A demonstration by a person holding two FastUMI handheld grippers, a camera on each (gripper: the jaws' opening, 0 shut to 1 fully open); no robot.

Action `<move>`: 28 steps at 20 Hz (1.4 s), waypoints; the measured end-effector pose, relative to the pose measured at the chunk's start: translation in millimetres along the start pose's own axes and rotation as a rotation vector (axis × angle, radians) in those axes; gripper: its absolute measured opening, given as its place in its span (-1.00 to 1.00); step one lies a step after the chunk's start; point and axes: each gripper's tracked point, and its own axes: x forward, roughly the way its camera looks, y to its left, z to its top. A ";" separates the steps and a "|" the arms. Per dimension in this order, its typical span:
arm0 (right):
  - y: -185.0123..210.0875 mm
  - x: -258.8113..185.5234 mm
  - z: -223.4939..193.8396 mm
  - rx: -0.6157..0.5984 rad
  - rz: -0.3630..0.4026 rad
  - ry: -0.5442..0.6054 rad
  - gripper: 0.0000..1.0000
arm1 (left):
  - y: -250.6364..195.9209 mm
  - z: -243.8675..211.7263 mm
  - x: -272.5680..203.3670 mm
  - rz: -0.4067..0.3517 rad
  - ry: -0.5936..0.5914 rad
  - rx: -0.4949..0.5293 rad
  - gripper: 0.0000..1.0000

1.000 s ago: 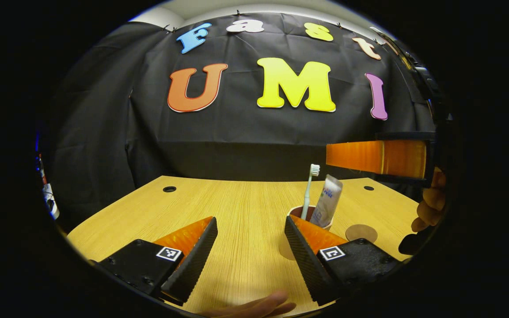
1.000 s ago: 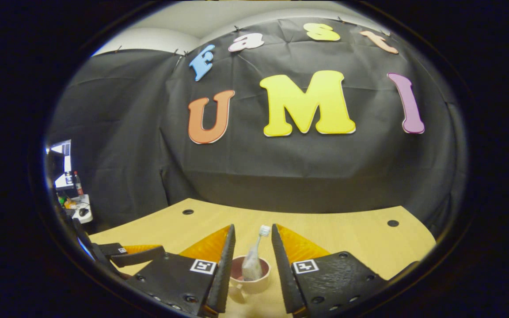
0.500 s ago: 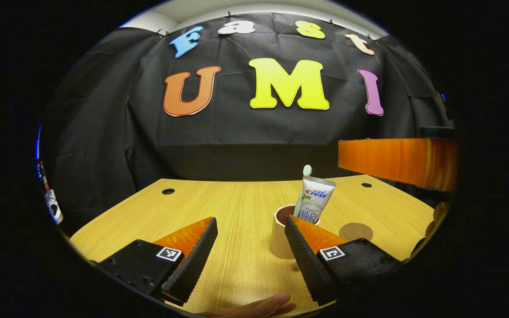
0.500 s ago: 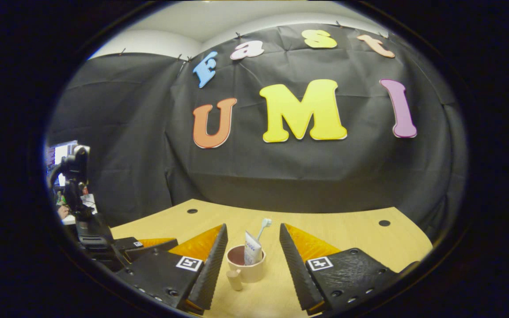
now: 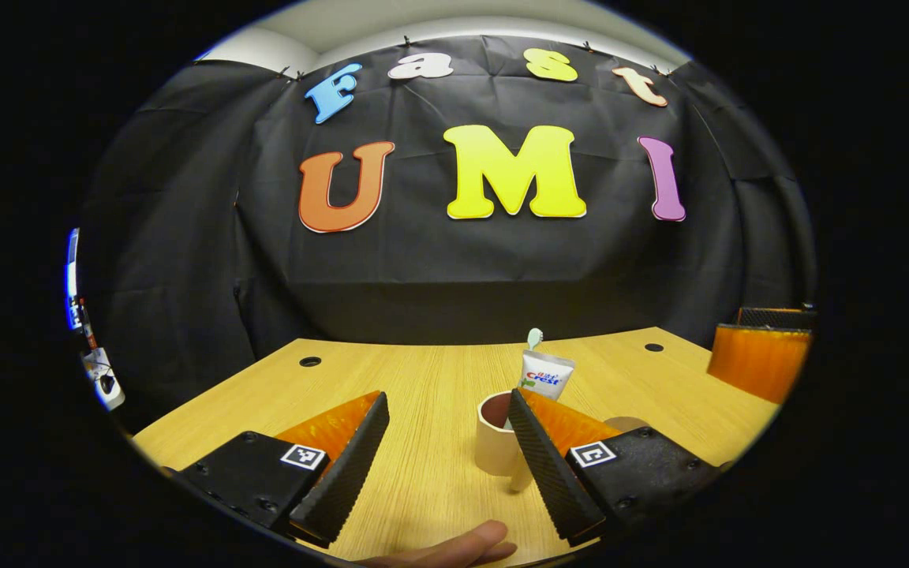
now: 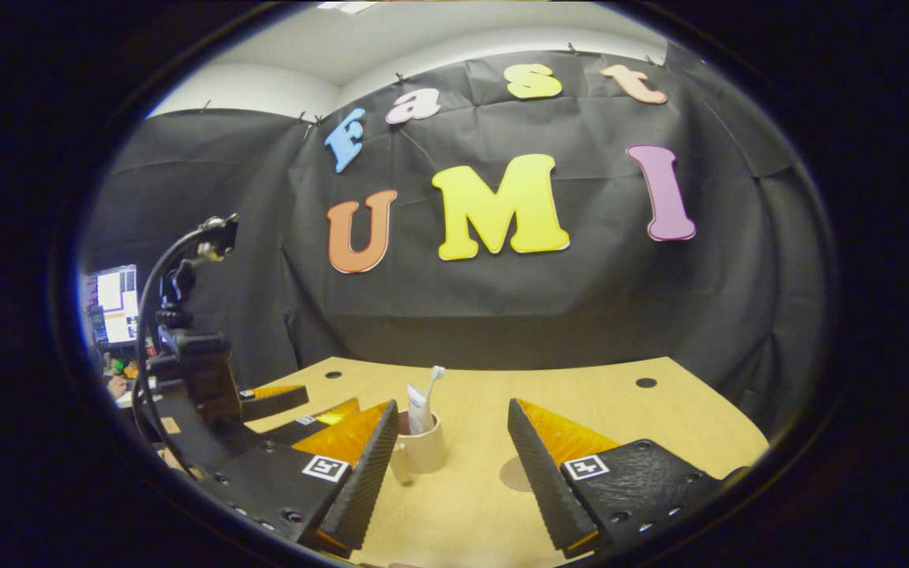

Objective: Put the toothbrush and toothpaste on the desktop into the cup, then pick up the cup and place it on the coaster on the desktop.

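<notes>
Left gripper view: left gripper spread wide, empty; the beige ceramic cup with white toothbrush and white toothpaste tube now sits lower, nearer its right finger, on the wooden desktop. Right gripper view: right gripper has opened wider, backed off; cup left of centre, round brown coaster beside.
</notes>
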 end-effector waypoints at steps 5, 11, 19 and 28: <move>-22.7 -30.8 -6.9 -0.041 -0.047 -0.005 0.77 | -8.9 1.2 2.1 -0.032 0.098 -0.061 0.94; -43.8 -41.0 -8.5 -0.041 -0.090 -0.010 0.89 | -25.1 5.9 16.2 -0.084 0.257 -0.092 0.94; -61.9 -42.9 -16.2 -0.027 -0.104 -0.005 0.89 | -51.7 -60.2 20.8 -0.150 0.712 -0.075 0.94; -82.1 -38.5 -37.7 0.077 -0.076 0.051 0.91 | -57.1 -108.4 27.3 -0.117 1.019 -0.050 0.93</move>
